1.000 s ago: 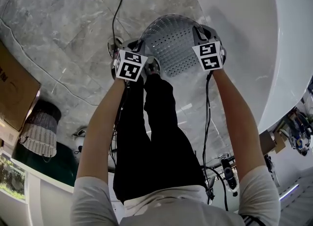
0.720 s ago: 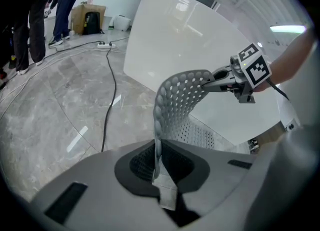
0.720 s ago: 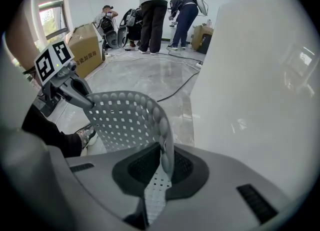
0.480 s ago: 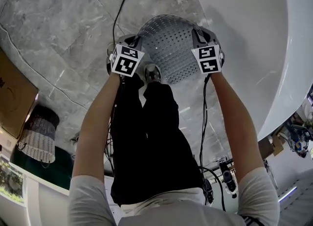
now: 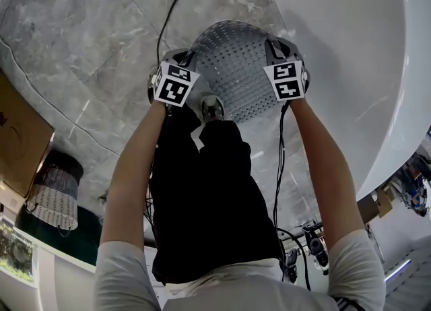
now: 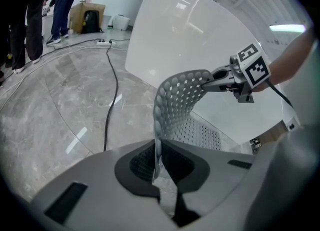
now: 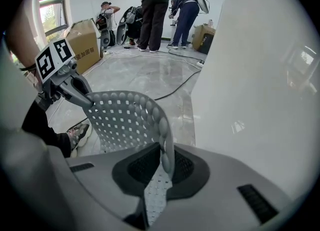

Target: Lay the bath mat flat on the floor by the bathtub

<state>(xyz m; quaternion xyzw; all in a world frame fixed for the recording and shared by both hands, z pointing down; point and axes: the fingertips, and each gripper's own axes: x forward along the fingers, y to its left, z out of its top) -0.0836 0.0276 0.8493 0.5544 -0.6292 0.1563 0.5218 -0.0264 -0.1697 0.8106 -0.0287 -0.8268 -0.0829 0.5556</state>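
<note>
Floor (image 5: 81,47) of grey marble, white bathtub (image 5: 350,67), cable (image 5: 170,12)

1. The bath mat (image 5: 236,67) looks like soft grey plastic or rubber, matt, full of small holes.
2. The floor (image 5: 87,40) is grey marbled tile, polished and reflective.
3. The bathtub (image 5: 337,47) is white, smooth and glossy.
4. The basket (image 5: 50,198) is woven wicker.

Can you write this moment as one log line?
left gripper: shut on bath mat | right gripper: shut on bath mat | bath mat: arched, not flat, by bathtub
</note>
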